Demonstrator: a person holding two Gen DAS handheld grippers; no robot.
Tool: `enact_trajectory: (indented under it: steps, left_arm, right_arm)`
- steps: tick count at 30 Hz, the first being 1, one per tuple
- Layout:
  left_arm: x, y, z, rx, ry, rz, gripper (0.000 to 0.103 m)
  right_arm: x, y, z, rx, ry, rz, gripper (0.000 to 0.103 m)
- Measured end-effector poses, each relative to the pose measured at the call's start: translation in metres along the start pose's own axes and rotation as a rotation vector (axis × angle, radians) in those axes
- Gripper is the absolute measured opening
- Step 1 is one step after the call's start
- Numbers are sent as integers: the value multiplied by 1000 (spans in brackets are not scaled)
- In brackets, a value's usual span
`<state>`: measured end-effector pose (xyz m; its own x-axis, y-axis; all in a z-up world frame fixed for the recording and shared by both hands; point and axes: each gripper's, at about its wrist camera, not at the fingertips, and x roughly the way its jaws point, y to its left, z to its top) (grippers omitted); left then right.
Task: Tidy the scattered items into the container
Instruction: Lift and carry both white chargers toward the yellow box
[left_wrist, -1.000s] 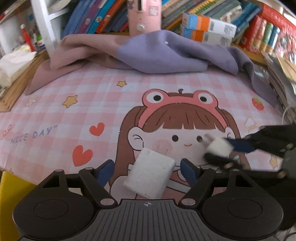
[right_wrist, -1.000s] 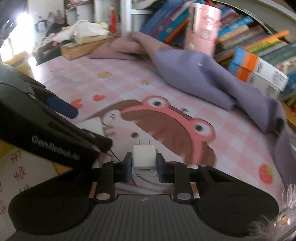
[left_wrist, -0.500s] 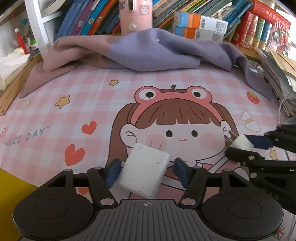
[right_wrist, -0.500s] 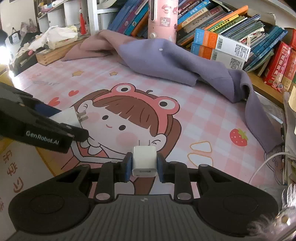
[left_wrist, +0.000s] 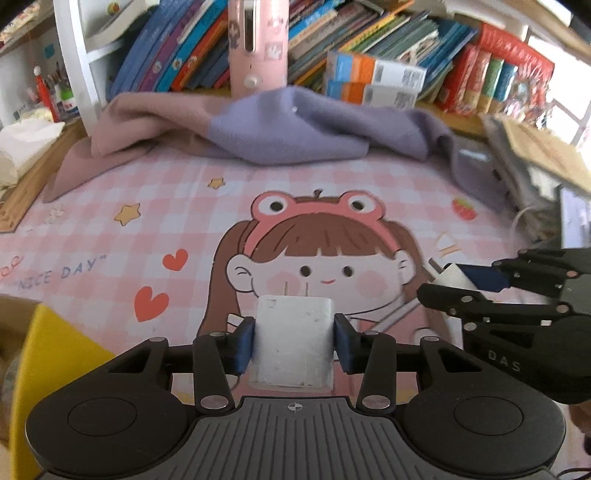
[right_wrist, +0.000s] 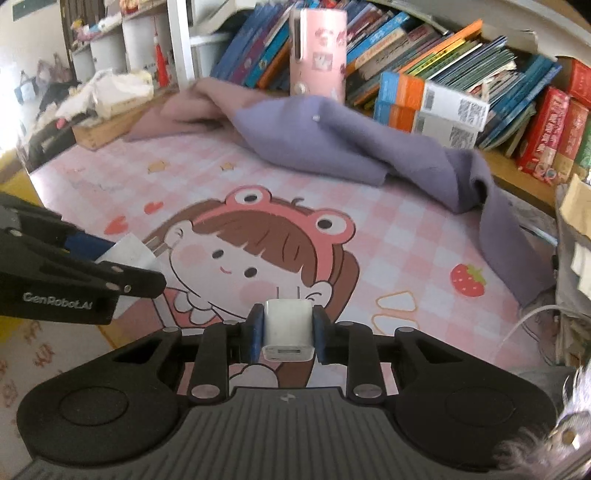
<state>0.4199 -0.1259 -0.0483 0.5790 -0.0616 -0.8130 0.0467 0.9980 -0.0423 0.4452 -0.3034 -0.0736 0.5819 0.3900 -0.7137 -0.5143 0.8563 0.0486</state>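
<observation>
While both jaws pinch white chargers, a pink checked mat lies below; books behind.

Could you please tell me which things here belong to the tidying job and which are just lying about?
Job: large white charger in left claw; small white charger in right claw; yellow container.

Lying about: purple cloth; books; pink bottle.

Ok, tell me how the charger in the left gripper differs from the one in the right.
The left gripper's charger is the bigger, wider block with a speckled, scuffed face; the right gripper's charger is a small clean cube showing its USB slot. Both are white, clamped between blue pads, prongs pointing away.
</observation>
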Motion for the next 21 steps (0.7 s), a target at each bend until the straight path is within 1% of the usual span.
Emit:
enact_trajectory:
  steps: [4,10,14,16,17,21]
  left_arm:
    - [-28,-4,-2,-12,-33,-20,42]
    - [-73,-9,-15,-40,-83,-65,42]
    - [-97,-11,-33,-39,-95,-91,42]
    - [-109,-12,-45,-21,-109,-86,42]
    - [-114,-12,-52,-11,-115,-82,42]
    - [-127,-8,-72,-8,-116,-111,42]
  right_arm:
    - [-23,-1,-1,48,-18,5,25]
    - [-64,7,-11,60,-44,-6,25]
    - [-87,19,-24,62,-26,3,25]
    - [-98,28,-32,50,-14,9,25]
    - [-102,32,-35,45,-8,12,25]
    - [-119,51,-47,24,4,3,25]
